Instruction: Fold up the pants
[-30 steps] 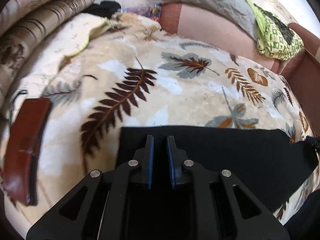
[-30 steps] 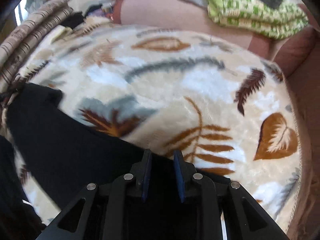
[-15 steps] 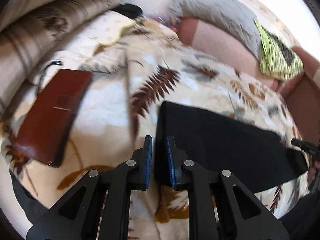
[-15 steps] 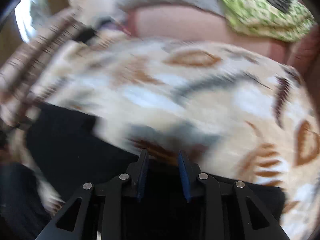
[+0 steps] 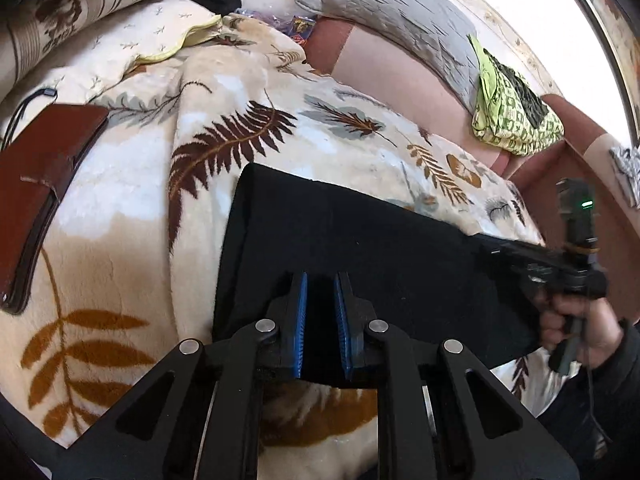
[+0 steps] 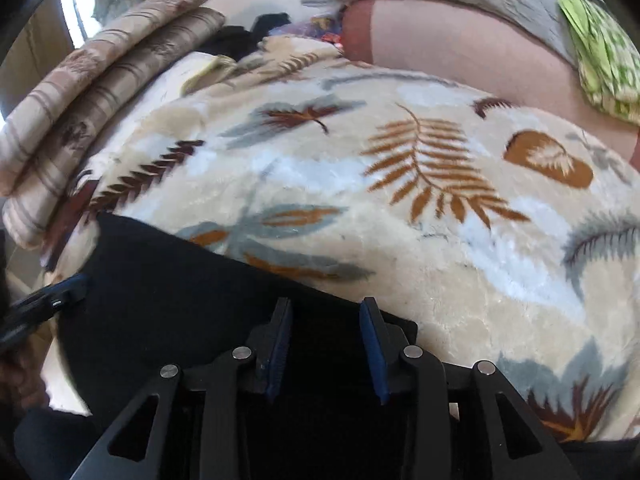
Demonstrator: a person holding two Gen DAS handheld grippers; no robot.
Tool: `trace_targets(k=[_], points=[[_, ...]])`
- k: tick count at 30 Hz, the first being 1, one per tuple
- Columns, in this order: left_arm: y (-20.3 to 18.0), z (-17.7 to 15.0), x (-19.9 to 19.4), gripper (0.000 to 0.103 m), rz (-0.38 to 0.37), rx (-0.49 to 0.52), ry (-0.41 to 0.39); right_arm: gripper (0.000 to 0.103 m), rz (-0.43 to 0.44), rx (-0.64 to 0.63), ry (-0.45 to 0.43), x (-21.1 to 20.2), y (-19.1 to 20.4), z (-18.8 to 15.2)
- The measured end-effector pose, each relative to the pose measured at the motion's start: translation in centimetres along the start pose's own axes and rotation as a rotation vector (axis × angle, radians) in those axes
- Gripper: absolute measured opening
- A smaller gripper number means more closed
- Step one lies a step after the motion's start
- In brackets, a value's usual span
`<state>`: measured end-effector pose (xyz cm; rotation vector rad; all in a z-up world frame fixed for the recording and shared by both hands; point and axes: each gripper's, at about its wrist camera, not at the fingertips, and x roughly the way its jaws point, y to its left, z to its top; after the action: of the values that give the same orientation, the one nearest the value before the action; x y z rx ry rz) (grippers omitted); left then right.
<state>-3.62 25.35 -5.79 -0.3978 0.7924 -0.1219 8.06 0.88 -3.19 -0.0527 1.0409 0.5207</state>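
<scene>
The black pants [image 5: 360,248] lie folded in a long flat band on a leaf-print blanket [image 5: 132,216]. My left gripper [image 5: 321,280] hovers over the band's near edge near its left end, jaws a narrow gap apart, nothing clamped between them. My right gripper [image 6: 325,308] is over the band's right end [image 6: 192,300], jaws apart with black cloth below them. The right gripper also shows in the left wrist view [image 5: 520,256], held in a hand at the band's far right end.
A brown leather case [image 5: 36,184] lies on the blanket at the left. Striped pillows [image 6: 80,104] are stacked at the back left. A grey quilt [image 5: 392,20] and a green patterned cloth [image 5: 512,116] rest on the pink sofa back [image 5: 400,80].
The left gripper swung off to the left and came back over the pants' near edge. The right gripper's jaws opened wider and it shifted along the band.
</scene>
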Motion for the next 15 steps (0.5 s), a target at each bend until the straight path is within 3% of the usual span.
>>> trace_targets(k=[3, 5, 6, 8, 10, 13, 15], points=[[0.1, -0.2, -0.1, 0.014, 0.003, 0.019, -0.012, 0.033, 0.043, 0.026, -0.087, -3.9, -0.5, -0.8], [0.3, -0.2, 0.1, 0.014, -0.001, 0.012, -0.021, 0.04, 0.075, 0.043, -0.104, -5.8, -0.5, -2.2], [0.5, -0.3, 0.1, 0.014, -0.001, 0.007, -0.022, 0.046, 0.081, 0.053, -0.074, -5.2, -0.4, -2.9], [0.4, 0.0, 0.3, 0.014, 0.014, 0.0, -0.007, 0.047, 0.062, 0.057, 0.029, -1.8, -0.5, -4.2], [-0.1, 0.6, 0.0, 0.014, 0.045, 0.002, 0.021, 0.046, 0.074, 0.052, -0.06, -1.8, -0.9, -4.2], [-2.5, 2.8, -1.7, 0.014, 0.128, 0.058, 0.021, 0.044, 0.12, 0.101, -0.061, -4.1, -2.1, -3.9], [-5.4, 5.1, -3.2, 0.014, 0.092, 0.118, -0.002, 0.044, 0.093, 0.091, -0.099, -7.3, -3.0, -4.3]])
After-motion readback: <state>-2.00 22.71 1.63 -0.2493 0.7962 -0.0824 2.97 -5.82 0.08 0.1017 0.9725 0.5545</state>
